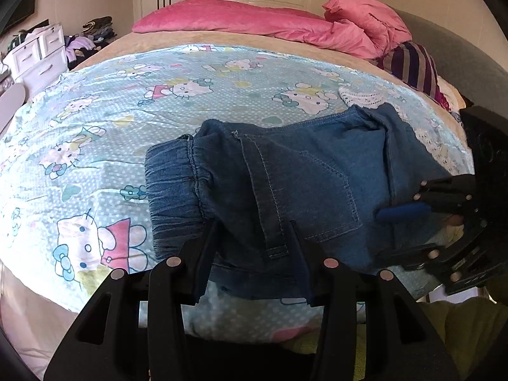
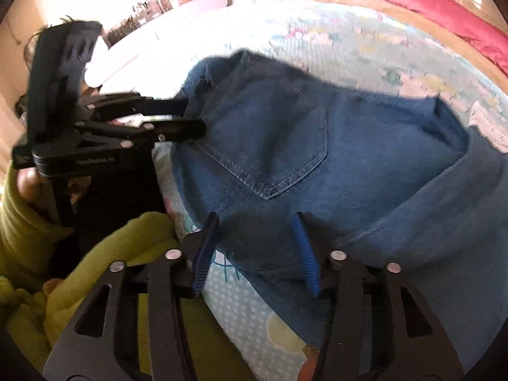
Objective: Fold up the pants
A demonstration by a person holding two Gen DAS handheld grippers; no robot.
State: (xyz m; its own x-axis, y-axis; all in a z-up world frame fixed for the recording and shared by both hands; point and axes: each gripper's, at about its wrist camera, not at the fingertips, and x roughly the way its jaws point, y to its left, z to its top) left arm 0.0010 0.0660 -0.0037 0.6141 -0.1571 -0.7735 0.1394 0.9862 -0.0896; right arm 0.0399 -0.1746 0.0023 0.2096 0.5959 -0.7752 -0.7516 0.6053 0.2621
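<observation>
Blue denim pants (image 1: 285,187) lie folded on a light blue cartoon-print sheet (image 1: 95,146) on the bed, elastic waistband to the left and a back pocket facing up. My left gripper (image 1: 254,231) is open, its fingers spread over the near edge of the pants by the waistband. My right gripper (image 2: 254,222) is open too, its blue-padded fingers straddling the near edge of the pants (image 2: 317,158) below the pocket. The right gripper shows at the right of the left wrist view (image 1: 409,228). The left gripper shows at the left of the right wrist view (image 2: 190,117).
A pink duvet (image 1: 254,22) and pink pillow (image 1: 365,22) lie at the bed's far end. Striped clothes (image 1: 412,66) sit at the right edge. White drawers (image 1: 35,54) with piled clothes stand left of the bed. A person's yellow-green clothing (image 2: 95,270) is close below.
</observation>
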